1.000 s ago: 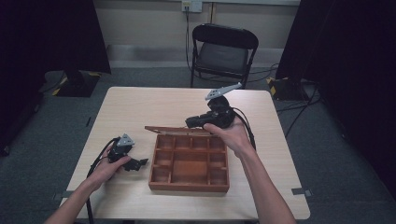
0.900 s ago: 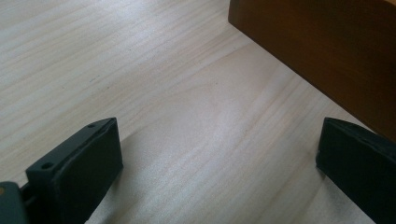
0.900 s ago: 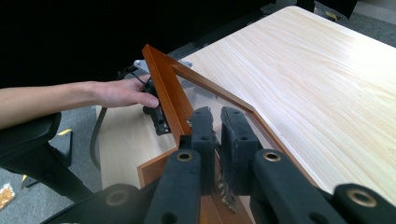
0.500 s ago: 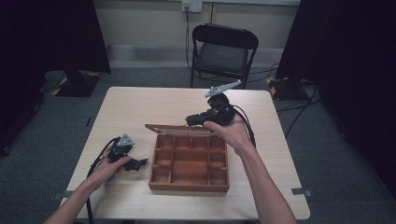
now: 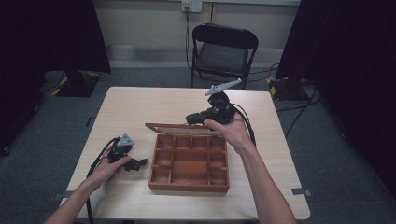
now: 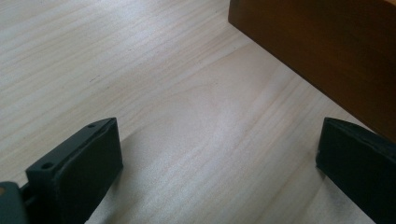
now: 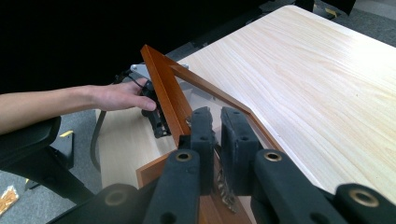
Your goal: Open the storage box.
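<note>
A brown wooden box [image 5: 189, 185] with several empty compartments sits in the middle of the table. Its framed lid [image 5: 180, 127] with a clear pane stands raised at the box's far side. My right gripper [image 5: 192, 118] is shut on the lid's edge. In the right gripper view the jaws [image 7: 217, 127] pinch that edge, and the lid frame [image 7: 164, 93] rises tilted to their left. My left gripper [image 5: 139, 163] rests on the table just left of the box, open with nothing between its fingers [image 6: 219, 140]. The box wall [image 6: 322, 51] shows at the upper right of the left gripper view.
The light wooden table [image 5: 140, 107] has bare room all around the box. A black folding chair [image 5: 224, 51] stands behind the far edge. Dark curtains hang at both sides. Cables trail from both grippers.
</note>
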`<state>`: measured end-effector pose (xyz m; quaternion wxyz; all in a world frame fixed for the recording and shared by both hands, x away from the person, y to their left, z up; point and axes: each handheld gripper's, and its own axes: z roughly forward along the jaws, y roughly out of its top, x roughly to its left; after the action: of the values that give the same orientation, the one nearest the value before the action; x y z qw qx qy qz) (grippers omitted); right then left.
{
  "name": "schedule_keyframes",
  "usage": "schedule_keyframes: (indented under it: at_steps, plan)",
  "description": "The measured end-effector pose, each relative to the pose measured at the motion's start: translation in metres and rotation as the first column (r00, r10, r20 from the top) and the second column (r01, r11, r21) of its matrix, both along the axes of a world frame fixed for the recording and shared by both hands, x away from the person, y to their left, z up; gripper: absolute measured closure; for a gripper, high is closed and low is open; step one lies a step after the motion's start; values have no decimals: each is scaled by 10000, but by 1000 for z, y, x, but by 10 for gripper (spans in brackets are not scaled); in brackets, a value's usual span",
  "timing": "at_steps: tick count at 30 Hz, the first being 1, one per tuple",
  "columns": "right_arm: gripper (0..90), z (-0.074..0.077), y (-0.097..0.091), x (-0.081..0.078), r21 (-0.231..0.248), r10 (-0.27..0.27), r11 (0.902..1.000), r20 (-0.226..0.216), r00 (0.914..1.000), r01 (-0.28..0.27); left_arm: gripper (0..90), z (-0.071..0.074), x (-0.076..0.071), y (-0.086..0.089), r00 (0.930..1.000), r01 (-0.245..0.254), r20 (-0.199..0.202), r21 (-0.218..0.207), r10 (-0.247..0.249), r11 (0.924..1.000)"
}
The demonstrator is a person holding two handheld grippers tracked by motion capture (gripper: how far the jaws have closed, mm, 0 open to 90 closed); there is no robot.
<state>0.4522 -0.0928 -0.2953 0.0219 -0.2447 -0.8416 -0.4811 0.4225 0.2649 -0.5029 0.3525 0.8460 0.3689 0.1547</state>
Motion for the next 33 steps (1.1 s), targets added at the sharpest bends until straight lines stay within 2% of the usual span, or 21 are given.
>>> schedule_keyframes:
  at_steps: [33]
  plan:
    - [836,0,0,1,17,-11,10000,-29,10000,11,0,0,0,0,10000,4,4,-22,-4,10000]
